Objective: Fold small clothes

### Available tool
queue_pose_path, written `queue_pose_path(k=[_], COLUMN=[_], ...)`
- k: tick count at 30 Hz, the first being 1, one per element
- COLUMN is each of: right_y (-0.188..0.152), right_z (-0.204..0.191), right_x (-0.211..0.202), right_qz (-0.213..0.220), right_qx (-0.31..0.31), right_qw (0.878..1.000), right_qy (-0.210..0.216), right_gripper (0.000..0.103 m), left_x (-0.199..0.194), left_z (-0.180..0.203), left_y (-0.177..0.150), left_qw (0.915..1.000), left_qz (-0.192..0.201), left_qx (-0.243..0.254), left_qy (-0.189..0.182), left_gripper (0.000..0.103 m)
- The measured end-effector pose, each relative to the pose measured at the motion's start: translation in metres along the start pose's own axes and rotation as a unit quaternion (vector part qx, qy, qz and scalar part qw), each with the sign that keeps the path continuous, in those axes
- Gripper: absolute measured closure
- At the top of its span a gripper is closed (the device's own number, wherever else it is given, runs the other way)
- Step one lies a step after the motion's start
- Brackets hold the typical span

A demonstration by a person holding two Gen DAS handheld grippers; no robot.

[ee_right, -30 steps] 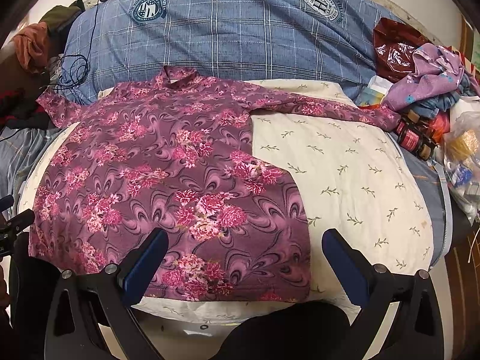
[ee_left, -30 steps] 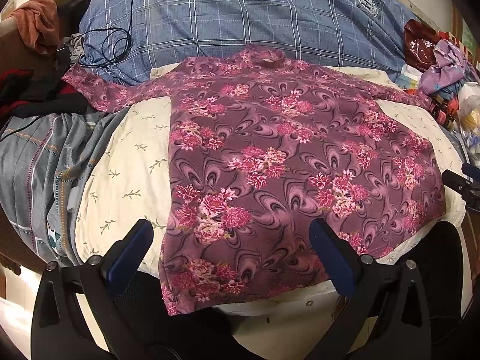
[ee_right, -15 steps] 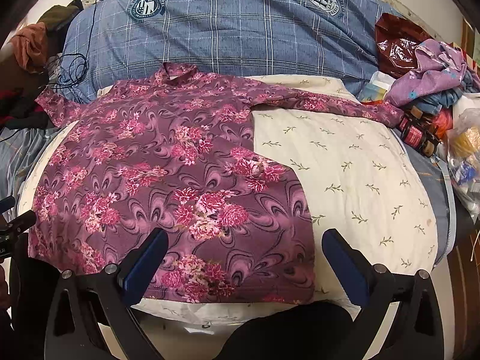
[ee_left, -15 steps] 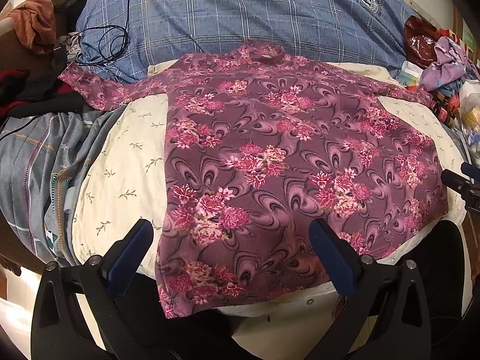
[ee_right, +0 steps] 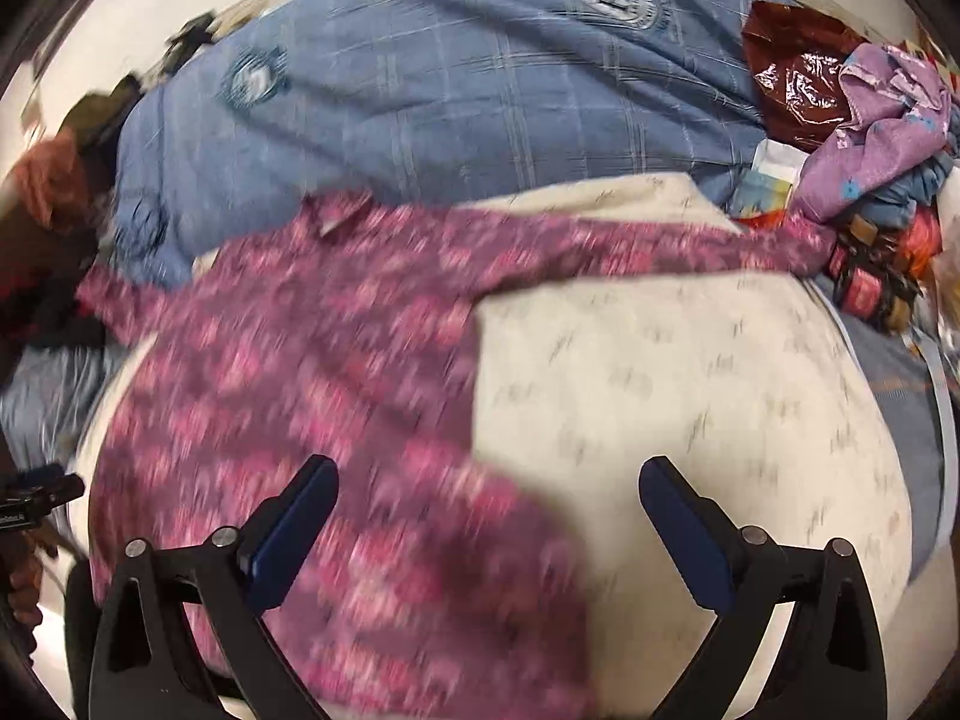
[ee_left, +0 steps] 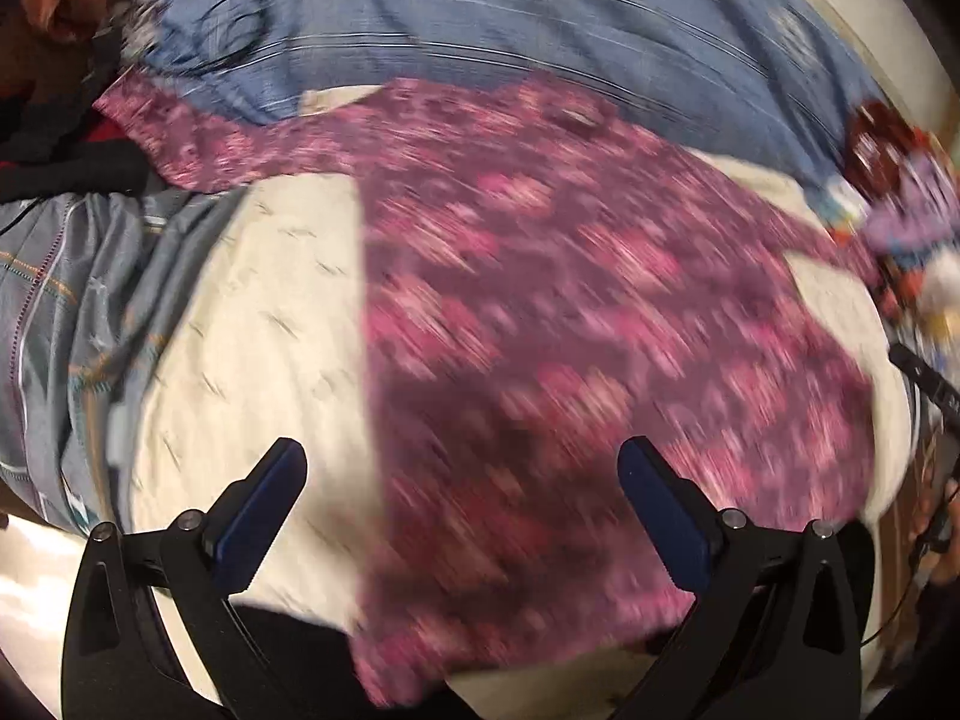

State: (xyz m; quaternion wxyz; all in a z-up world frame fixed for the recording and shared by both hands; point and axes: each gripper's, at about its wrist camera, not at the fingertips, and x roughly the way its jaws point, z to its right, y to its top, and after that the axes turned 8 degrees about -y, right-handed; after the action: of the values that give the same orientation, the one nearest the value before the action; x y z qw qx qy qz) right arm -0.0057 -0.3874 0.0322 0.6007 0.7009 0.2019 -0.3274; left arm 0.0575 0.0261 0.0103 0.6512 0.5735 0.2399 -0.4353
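A purple shirt with pink flowers [ee_left: 540, 312] lies spread flat on a cream cushion [ee_left: 252, 324], collar at the far side, both sleeves stretched out sideways. It also shows in the right wrist view [ee_right: 312, 396]. My left gripper [ee_left: 462, 480] is open and empty, over the shirt's near left hem. My right gripper [ee_right: 489, 498] is open and empty, over the shirt's near right edge and the cushion [ee_right: 690, 396]. Both views are blurred by motion.
A blue checked pillow [ee_right: 480, 96] lies behind the shirt. A heap of clothes and bags [ee_right: 864, 120] is at the right. A grey striped cloth [ee_left: 72, 312] and dark clothes lie at the left. The other gripper's tip [ee_right: 36, 492] shows at the left edge.
Both grippers have moved forward and down toward the shirt's near hem, so the views are now blurred. The shirt lies as before. Both grippers stay open.
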Motion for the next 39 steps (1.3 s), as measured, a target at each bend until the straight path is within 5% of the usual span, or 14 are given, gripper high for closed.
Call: queue_pose_path(k=[5,10,13,15,17,21,24,28,33,37,38,39], right_y=[0.046,0.06,0.062,0.063,0.064,0.094,0.11,0.1,0.049,0.0,-0.008,-0.011], right_z=[0.003,-0.021,-0.041,-0.06,-0.072,-0.039,-0.008,-0.006,0.035,0.038,0.035,0.026], right_x=[0.067,0.137,0.141,0.145,0.145,0.141,0.161,0.155,0.112,0.089,0.079,0.074], right_qz=[-0.041,-0.093,-0.064,-0.064,-0.053,-0.027,-0.063,-0.081,-0.108,-0.109,-0.094,-0.091], right_qx=[0.027,0.02,-0.025,-0.079,-0.134,-0.102,-0.055,-0.039,0.066,0.073,0.061,0.033], right_qw=[0.998,0.994,0.995,0.993,0.989,0.994,0.996,0.994,0.98,0.976,0.98,0.984], right_qy=[0.048,0.062,0.066,0.065,0.036,0.02,0.006,0.063,0.152,0.172,0.167,0.149], right_gripper=[0.018,0.034,0.038,0.081,0.095,0.101,0.1,0.093,0.065,0.065,0.073,0.098], left_x=[0.044,0.075,0.083,0.085,0.086,0.085,0.094,0.095,0.08,0.077,0.077,0.078], left_z=[-0.044,-0.061,-0.059,-0.056,-0.055,-0.06,-0.065,-0.066,-0.066,-0.054,-0.047,-0.042], left_y=[0.042,0.049,0.052,0.059,0.065,0.082,0.087,0.082,0.06,0.043,0.043,0.044], left_qw=[0.9954,0.9861,0.9845,0.9853,0.9851,0.986,0.9843,0.9833,0.9768,0.9782,0.9817,0.9828], left_qz=[-0.054,-0.088,-0.089,-0.085,-0.086,-0.073,-0.08,-0.088,-0.082,-0.069,-0.066,-0.071], left_qx=[-0.08,-0.138,-0.148,-0.145,-0.145,-0.144,-0.154,-0.155,-0.158,-0.148,-0.137,-0.131], left_qy=[-0.001,-0.027,-0.033,-0.031,-0.033,-0.041,-0.034,-0.04,-0.12,-0.128,-0.114,-0.109], left_gripper=[0.0,0.0,0.0,0.0,0.0,0.0,0.0,0.0,0.0,0.002,0.021,0.052])
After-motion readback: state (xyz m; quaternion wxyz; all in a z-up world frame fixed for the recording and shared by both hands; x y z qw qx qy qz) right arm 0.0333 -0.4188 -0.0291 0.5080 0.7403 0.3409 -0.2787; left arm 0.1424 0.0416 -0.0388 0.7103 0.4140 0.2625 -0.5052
